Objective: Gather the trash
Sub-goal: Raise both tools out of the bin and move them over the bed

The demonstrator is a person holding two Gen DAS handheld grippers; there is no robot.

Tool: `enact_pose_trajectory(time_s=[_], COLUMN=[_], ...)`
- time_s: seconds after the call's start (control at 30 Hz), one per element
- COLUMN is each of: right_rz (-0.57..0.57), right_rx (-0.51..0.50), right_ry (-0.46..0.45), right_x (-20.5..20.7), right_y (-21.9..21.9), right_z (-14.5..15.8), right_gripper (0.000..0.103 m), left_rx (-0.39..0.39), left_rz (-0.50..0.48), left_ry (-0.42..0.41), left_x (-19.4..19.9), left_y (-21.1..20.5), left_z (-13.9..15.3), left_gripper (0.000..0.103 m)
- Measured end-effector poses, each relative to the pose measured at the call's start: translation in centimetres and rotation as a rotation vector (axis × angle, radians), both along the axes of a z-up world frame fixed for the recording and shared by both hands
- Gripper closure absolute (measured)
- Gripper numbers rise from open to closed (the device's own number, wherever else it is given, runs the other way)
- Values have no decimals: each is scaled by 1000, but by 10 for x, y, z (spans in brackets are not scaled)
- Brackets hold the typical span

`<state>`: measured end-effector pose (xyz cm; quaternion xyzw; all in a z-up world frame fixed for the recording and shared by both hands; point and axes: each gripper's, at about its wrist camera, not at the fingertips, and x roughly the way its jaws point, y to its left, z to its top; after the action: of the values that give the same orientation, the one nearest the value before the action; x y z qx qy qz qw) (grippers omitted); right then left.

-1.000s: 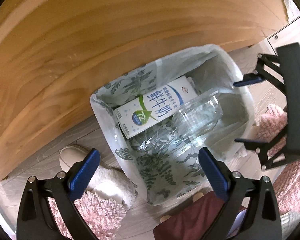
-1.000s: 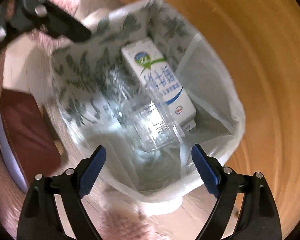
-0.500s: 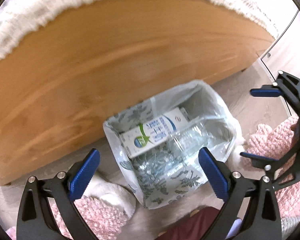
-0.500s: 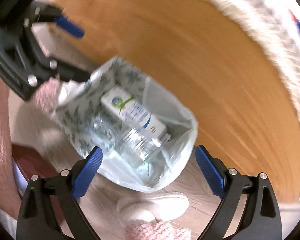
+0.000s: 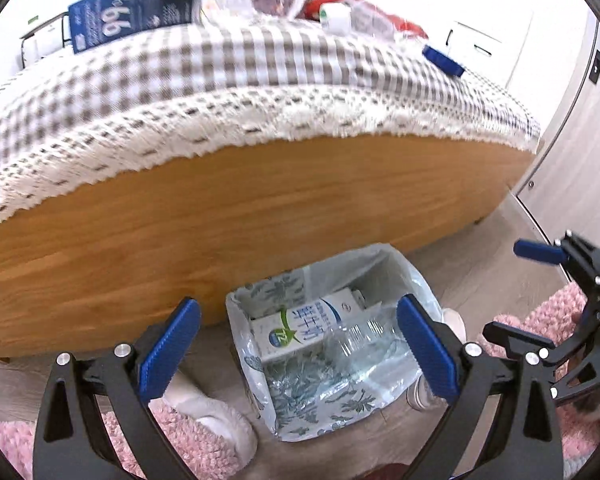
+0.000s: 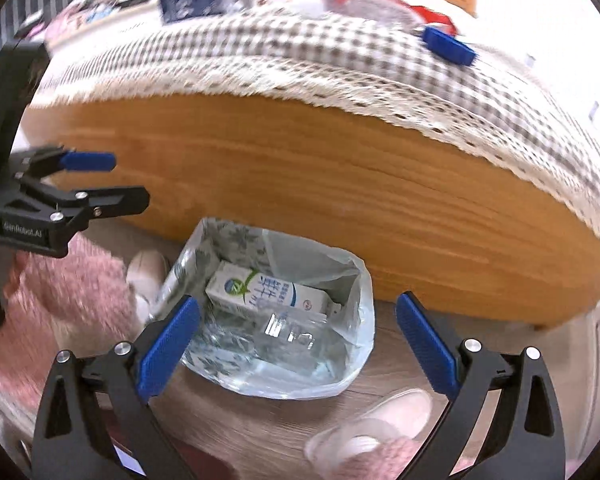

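Wood-plank floor (image 5: 496, 256) at 6 o'clock, bearing lined trash bin (image 5: 416, 284) against wooden table side (image 5: 260, 216); milk carton (image 5: 300, 330) and clear plastic bottle (image 5: 364, 340) inside. Checked lace-edged tablecloth (image 5: 220, 80) at 12 o'clock, carrying wrappers. Left gripper (image 5: 298, 350) spread, empty; right gripper (image 6: 296, 346) opening, empty.

Checked cloth (image 5: 228, 76) with lace fringe draping over the wooden surface (image 5: 236, 216); pink fluffy rug (image 5: 188, 440) lying on the floor; white cabinet doors (image 5: 488, 36) standing behind.
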<state>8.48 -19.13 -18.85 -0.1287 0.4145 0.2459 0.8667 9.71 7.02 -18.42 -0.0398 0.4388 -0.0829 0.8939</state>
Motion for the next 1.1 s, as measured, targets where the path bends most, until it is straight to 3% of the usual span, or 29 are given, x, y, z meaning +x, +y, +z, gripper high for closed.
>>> enact_pose_trajectory(time_s=[0.3, 0.57, 0.83, 1.1], right_rz=[-144, -165, -143, -217], right_rx=[83, 125, 137, 124], right_ry=[-10, -85, -115, -141], right_x=[-7, 5, 41, 80], right_y=[-12, -1, 50, 108], right_z=[12, 66, 133, 183], right_gripper=[8, 8, 8, 8], left_rx=[-48, -89, 21, 107], left_rz=[29, 15, -2, -7], left_ry=[-54, -88, -182, -179], left_x=[-1, 10, 31, 69], left_y=[12, 31, 69, 122], left_z=[22, 66, 127, 150], left_gripper=[7, 7, 7, 7])
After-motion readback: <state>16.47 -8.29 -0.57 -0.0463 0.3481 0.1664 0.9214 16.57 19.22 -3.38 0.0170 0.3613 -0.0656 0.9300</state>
